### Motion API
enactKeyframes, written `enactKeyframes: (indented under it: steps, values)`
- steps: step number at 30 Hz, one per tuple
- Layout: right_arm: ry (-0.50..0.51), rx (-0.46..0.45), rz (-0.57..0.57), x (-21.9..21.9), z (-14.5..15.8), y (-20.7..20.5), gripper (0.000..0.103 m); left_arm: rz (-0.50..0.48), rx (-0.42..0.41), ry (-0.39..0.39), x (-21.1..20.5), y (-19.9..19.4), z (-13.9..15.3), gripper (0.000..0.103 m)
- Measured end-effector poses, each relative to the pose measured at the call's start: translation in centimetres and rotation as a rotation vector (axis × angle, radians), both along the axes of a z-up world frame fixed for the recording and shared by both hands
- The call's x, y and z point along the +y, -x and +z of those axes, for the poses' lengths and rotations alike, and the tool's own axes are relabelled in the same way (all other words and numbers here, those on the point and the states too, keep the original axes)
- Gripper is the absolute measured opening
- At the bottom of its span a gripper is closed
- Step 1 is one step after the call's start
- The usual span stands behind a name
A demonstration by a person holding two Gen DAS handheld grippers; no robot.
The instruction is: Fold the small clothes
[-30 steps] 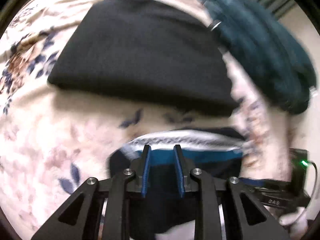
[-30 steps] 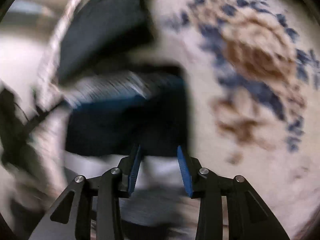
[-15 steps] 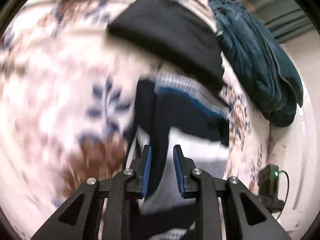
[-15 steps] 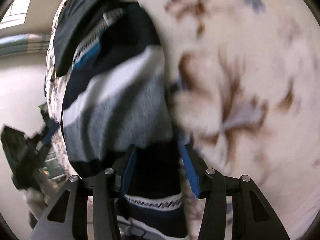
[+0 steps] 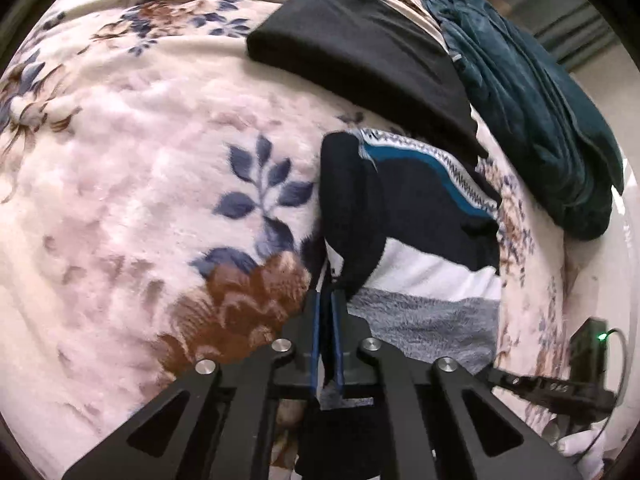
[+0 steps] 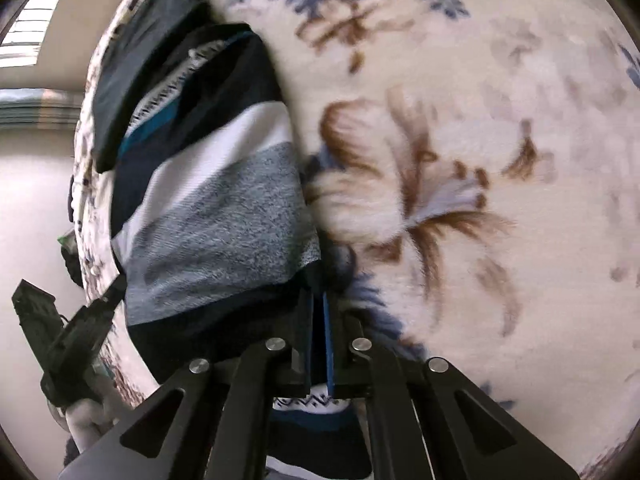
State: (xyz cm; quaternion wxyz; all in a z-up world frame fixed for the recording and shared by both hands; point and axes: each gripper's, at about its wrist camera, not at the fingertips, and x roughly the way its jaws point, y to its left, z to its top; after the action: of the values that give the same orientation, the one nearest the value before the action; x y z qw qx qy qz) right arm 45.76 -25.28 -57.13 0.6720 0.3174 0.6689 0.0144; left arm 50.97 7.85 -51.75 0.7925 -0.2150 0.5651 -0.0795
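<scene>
Your striped sweater (image 5: 420,240) lies on the floral blanket (image 5: 140,200), stretching away from both tools. Your left tool (image 5: 326,320) is clenched on its dark edge; your right tool (image 6: 318,320) is pinched tight on the opposite edge. The hem nearest you is hidden under the tools.

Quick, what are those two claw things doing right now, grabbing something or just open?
Left gripper: jaws shut, pinching an edge of the striped sweater.
Right gripper: jaws shut, pinching another edge of the same sweater.
</scene>
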Motion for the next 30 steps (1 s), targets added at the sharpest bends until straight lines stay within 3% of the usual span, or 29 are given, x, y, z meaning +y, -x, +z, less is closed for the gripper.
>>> enactKeyframes:
  steps: [5,6,8,9,14,15,16,17,20,23,25,28,30]
  values:
    - [-0.076,-0.008,-0.012,-1.6,0.8,0.1,0.006,0.038,-0.003,0.103,1.0,0.5,2.0,0.009]
    - [-0.095,0.001,-0.01,-2.0,1.0,0.3,0.008,0.037,-0.006,0.126,1.1,1.0,2.4,0.015]
    - [-0.105,0.038,0.011,-2.0,0.9,1.0,0.043,0.035,-0.011,0.143,1.0,2.2,2.8,0.017]
    - [-0.119,0.047,0.015,-1.6,0.7,1.5,0.047,0.026,0.006,0.139,0.7,3.2,2.6,0.017]
    - [-0.147,0.132,0.063,0.6,-1.6,4.8,0.045,-0.009,0.101,0.148,-1.0,6.6,-0.5,0.016]
    - [-0.144,0.138,0.061,1.0,-2.1,5.7,0.038,-0.016,0.09,0.121,-1.5,7.2,-1.0,0.015]
    - [-0.139,0.131,0.054,1.2,-2.3,6.3,0.01,-0.024,0.076,0.095,-1.7,7.5,-1.1,0.008]
    - [-0.107,0.124,0.053,1.4,-2.2,6.8,0.009,-0.035,0.071,0.064,-1.8,7.5,-1.3,0.008]
    - [-0.029,0.1,0.016,0.9,-1.1,7.7,0.009,-0.049,0.076,0.032,-0.5,6.9,-1.8,0.007]
    - [-0.024,0.089,0.061,1.1,-0.2,7.9,0.009,-0.048,0.085,0.072,0.6,7.2,-0.7,0.011]
    - [-0.024,0.082,0.075,1.6,0.8,8.5,0.014,-0.061,0.087,0.082,1.1,8.7,0.7,0.018]
    - [-0.017,0.1,0.097,2.1,2.1,10.5,0.03,-0.061,0.096,0.102,1.8,12.6,2.0,0.024]
    - [-0.021,0.113,0.087,2.3,2.8,12.6,0.031,-0.065,0.134,0.111,1.8,15.3,2.0,0.024]
